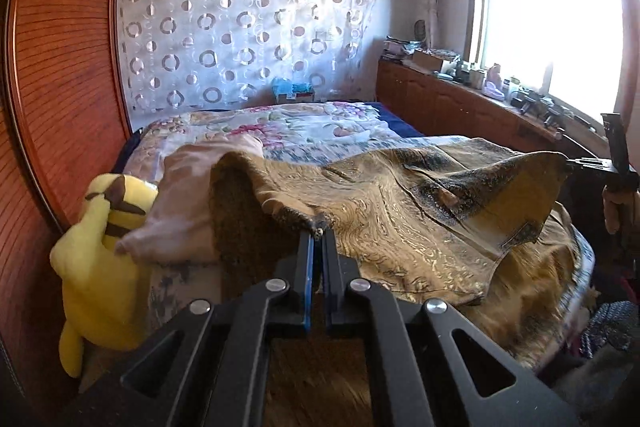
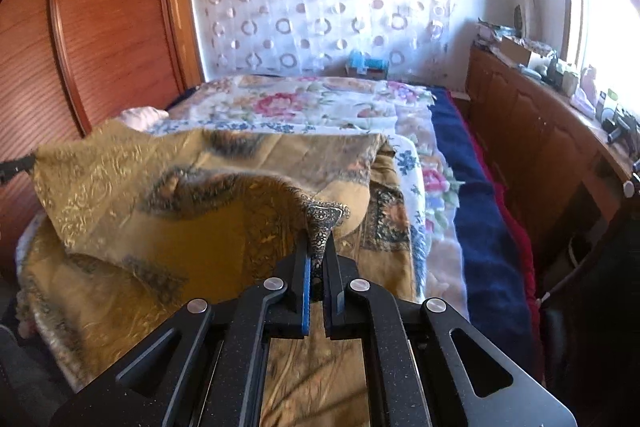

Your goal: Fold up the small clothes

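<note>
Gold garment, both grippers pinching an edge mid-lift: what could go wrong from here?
1. The left gripper holds the gold garment only at its very hem; a pull could slip it out.
2. The garment sags between the grips, and the right gripper pinches a twisted corner, so the fold may land crooked.
3. The pink cloth and yellow plush toy lie against the left side; the swung fabric may drag them.
</note>
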`<act>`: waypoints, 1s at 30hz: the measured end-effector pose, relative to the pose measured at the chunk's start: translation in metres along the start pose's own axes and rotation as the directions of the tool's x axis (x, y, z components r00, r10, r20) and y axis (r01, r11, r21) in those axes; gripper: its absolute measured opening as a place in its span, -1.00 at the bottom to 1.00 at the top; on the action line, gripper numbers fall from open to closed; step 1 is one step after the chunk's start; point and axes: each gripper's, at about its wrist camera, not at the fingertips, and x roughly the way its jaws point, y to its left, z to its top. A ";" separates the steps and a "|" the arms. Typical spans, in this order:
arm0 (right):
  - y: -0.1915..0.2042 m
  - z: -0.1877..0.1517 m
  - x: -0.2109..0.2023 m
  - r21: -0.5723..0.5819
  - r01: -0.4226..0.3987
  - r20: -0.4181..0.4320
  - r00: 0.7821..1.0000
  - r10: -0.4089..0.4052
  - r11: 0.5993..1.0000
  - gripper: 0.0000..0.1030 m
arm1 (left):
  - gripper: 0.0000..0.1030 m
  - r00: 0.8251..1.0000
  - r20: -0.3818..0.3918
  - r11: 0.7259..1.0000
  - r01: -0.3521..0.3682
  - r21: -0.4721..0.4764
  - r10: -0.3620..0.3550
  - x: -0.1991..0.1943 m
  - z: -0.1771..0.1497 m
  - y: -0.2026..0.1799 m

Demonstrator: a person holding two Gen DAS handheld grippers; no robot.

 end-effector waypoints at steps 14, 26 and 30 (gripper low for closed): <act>0.005 -0.039 -0.061 -0.010 0.017 -0.010 1.000 -0.017 1.000 -0.97 | -0.98 0.998 -0.065 1.000 -0.001 -0.009 0.000 -0.037 -0.045 -0.010; 0.002 -0.079 -0.031 0.033 0.048 -0.125 0.991 -0.044 0.998 -0.97 | -0.91 0.979 -0.202 0.996 0.006 -0.085 -0.023 -0.016 -0.094 -0.009; 0.004 -0.077 -0.030 0.021 0.071 -0.127 0.990 -0.068 0.997 -0.85 | -0.82 0.981 -0.195 0.998 -0.004 -0.070 -0.010 -0.019 -0.093 -0.013</act>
